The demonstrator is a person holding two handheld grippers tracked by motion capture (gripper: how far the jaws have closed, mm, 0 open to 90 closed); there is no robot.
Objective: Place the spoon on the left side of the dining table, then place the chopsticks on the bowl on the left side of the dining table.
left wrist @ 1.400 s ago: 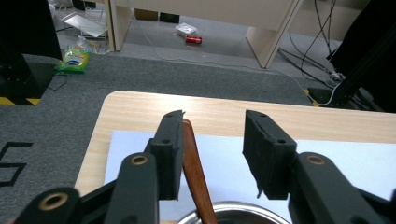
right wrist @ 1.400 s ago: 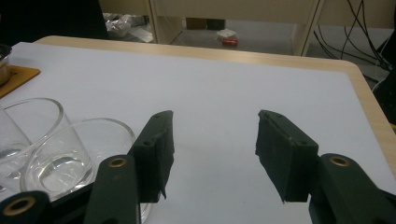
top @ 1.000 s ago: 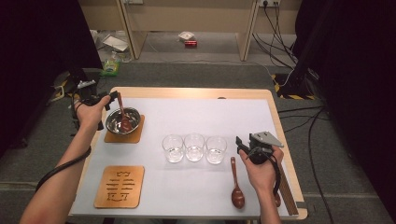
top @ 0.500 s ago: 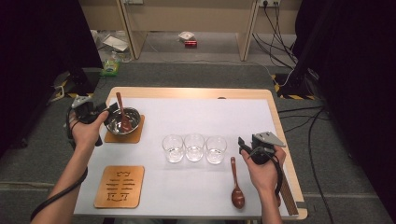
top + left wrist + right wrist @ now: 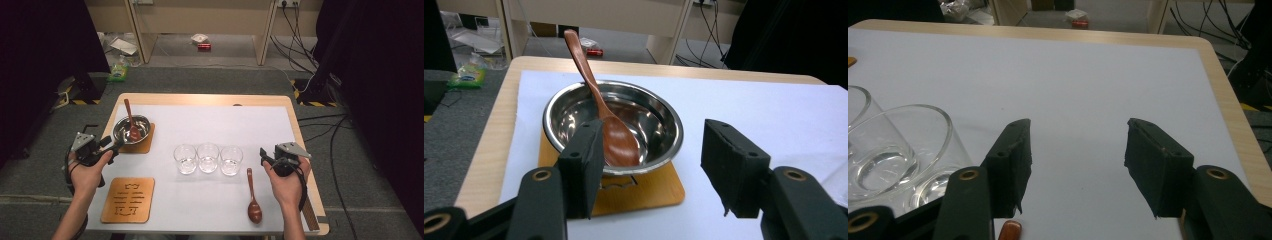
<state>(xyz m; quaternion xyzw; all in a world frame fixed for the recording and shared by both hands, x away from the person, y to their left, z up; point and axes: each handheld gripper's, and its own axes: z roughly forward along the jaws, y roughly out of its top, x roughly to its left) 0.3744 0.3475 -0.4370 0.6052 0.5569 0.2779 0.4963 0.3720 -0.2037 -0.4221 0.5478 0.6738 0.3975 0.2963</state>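
At the table's left, the left gripper (image 5: 111, 146) hung just short of the steel bowl (image 5: 131, 129), its jaws having just been opening and nothing between them. A wooden spoon (image 5: 600, 111) already lay in that bowl, head in the basin and handle propped over the far rim, the bowl itself seated on a wooden coaster (image 5: 146, 140). A second coaster (image 5: 128, 199) sat bare near the front edge. Three empty glasses (image 5: 208, 158) stood in a row at centre. To the right, a second spoon (image 5: 253, 198) lay untouched on the white sheet, just beside the right gripper (image 5: 264, 159), whose jaws stood apart and empty. By the look of it, one spoon was placed and one remained.
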